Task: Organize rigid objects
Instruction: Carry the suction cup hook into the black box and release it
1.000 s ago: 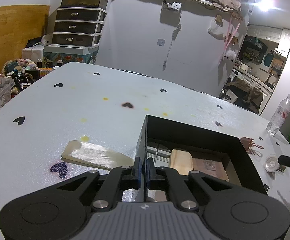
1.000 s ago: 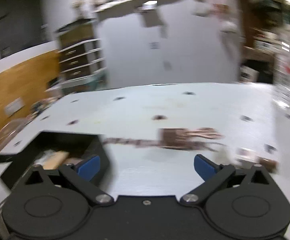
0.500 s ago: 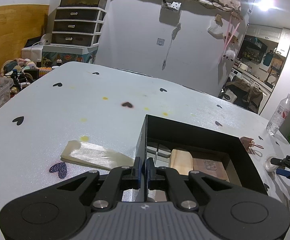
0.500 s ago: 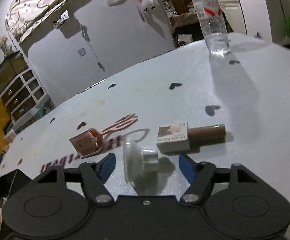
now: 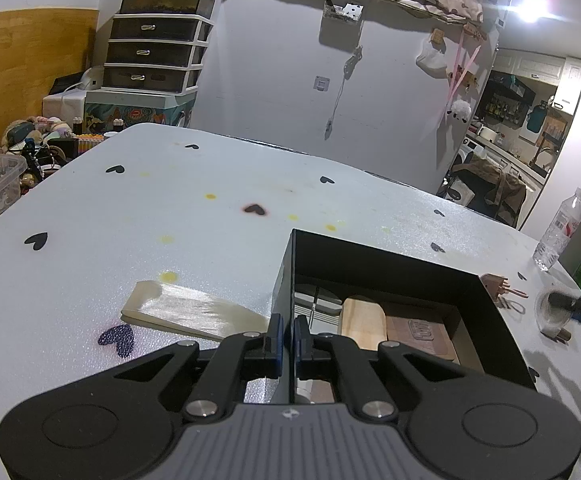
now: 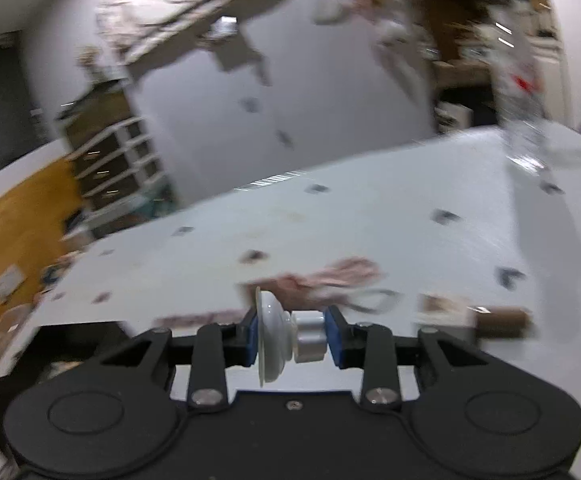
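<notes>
The white suction cup with its metal knob (image 6: pixel 286 340) sits sideways between the blue pads of the right tongs (image 6: pixel 290 338), disc against the left pad and knob against the right one, as the jaws close on it; the view is smeared with motion, so whether it rests on the bench (image 6: pixel 370 220) cannot be told. Just beyond it lie a blurred rose-coloured hair clip (image 6: pixel 330 280) and, to the right, a small labelled carton (image 6: pixel 444 308) with a brown tube (image 6: pixel 502 322) end to end; past these the white heart-printed surface runs bare to its far edge, where a water bottle (image 6: pixel 522 120) stands. The left tongs (image 5: pixel 286 336) are clamped shut on the near left wall of the open black box (image 5: pixel 370 264), one pad outside and one inside, pointing downward. Inside the box lie a pale wooden piece (image 5: pixel 364 320) and a brown slab (image 5: pixel 418 332), side by side. A pale flat wedge (image 5: pixel 186 312) lies just left of the box, with broad open bench beyond it.
</notes>
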`<act>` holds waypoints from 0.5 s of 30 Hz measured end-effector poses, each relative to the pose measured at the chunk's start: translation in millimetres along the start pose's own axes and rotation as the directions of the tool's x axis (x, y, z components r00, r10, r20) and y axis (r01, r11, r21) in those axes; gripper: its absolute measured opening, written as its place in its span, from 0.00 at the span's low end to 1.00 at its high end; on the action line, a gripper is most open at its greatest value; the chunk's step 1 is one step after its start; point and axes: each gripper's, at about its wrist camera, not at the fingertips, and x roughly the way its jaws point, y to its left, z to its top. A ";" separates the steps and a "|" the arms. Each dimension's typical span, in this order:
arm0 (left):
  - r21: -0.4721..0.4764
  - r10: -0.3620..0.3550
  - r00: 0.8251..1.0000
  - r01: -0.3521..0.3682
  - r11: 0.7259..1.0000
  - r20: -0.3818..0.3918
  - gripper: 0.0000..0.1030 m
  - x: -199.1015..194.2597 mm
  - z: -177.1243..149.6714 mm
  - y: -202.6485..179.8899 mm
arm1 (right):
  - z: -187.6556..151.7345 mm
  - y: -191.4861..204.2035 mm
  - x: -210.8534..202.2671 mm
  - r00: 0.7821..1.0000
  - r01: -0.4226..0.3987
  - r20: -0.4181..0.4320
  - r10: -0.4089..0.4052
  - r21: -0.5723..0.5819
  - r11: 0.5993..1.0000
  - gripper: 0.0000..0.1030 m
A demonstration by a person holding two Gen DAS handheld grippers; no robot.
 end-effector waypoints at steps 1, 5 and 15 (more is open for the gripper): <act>0.000 0.000 1.000 0.000 1.000 0.000 0.04 0.0 0.0 0.2 | 2.0 12.3 -3.3 0.999 -0.036 0.002 0.036 -0.031 0.999 0.33; -0.001 0.000 1.000 0.000 1.000 0.000 0.04 0.0 0.0 -0.1 | 7.5 64.6 -15.5 0.985 -0.169 -0.006 0.171 -0.182 0.969 0.33; -0.004 -0.005 1.000 0.005 1.000 0.003 0.05 0.3 -0.1 -1.3 | -17.9 169.8 0.0 0.906 -0.413 -0.302 0.298 -0.472 0.779 0.33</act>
